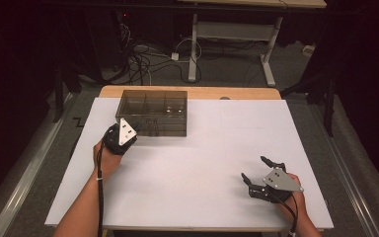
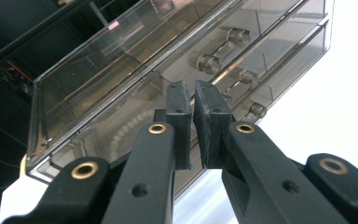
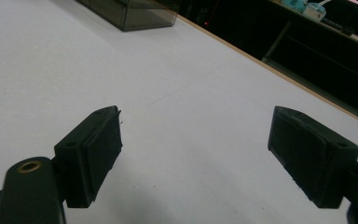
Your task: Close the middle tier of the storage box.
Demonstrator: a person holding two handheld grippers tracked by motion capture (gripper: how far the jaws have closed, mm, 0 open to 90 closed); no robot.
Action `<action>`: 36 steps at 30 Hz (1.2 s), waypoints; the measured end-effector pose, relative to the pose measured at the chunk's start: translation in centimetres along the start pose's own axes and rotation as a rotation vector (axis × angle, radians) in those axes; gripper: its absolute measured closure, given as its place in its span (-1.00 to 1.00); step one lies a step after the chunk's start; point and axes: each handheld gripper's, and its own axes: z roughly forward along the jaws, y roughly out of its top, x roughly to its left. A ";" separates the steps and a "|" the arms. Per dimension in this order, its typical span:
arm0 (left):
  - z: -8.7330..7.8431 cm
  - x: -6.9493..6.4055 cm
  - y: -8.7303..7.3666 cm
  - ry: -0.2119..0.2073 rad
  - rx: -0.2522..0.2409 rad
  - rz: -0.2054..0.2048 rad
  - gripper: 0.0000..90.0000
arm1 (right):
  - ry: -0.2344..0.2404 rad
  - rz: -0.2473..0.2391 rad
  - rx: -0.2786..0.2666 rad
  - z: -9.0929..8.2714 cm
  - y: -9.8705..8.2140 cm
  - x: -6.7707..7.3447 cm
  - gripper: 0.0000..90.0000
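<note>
A smoky transparent drawer box (image 1: pixel 153 112) stands at the back left of the white table top (image 1: pixel 202 148). My left gripper (image 1: pixel 137 127) is at the box's front left, its tips up against the front face. In the left gripper view the jaws of this gripper (image 2: pixel 193 100) are shut with only a sliver between the pads, right in front of the box (image 2: pixel 121 56). Clear knob handles (image 2: pixel 214 60) show just to their right. My right gripper (image 1: pixel 254 168) rests open near the front right, nothing between its pads (image 3: pixel 102 149). The box's corner (image 3: pixel 130 11) shows far off.
The table's wooden far edge (image 1: pixel 192 92) lies behind the box. Beyond it on the floor are loose cables (image 1: pixel 143 59) and the white legs of another desk (image 1: pixel 193 49). Bare white surface (image 3: pixel 177 84) stretches between the two grippers.
</note>
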 end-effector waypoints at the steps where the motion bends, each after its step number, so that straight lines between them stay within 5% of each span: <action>1: -0.1 0.0 0.0 0.000 -0.003 -0.001 0.77 | 0.001 -0.002 0.001 0.0 0.0 0.0 -0.60; 14: -0.9 0.2 0.3 0.017 -0.044 0.005 0.54 | 0.007 -0.003 0.000 0.0 0.0 0.1 -0.60; 20: -1.0 0.1 0.5 0.034 -0.052 0.009 0.26 | 0.013 -0.006 0.003 0.1 0.0 0.2 -0.60; 30: -1.7 -0.3 0.9 0.109 -0.092 -0.040 -0.36 | 0.014 -0.004 0.000 0.0 0.1 0.2 -0.60; 36: -1.9 -0.5 1.2 0.114 -0.105 -0.040 -0.45 | 0.017 -0.006 0.001 0.0 0.1 0.3 -0.60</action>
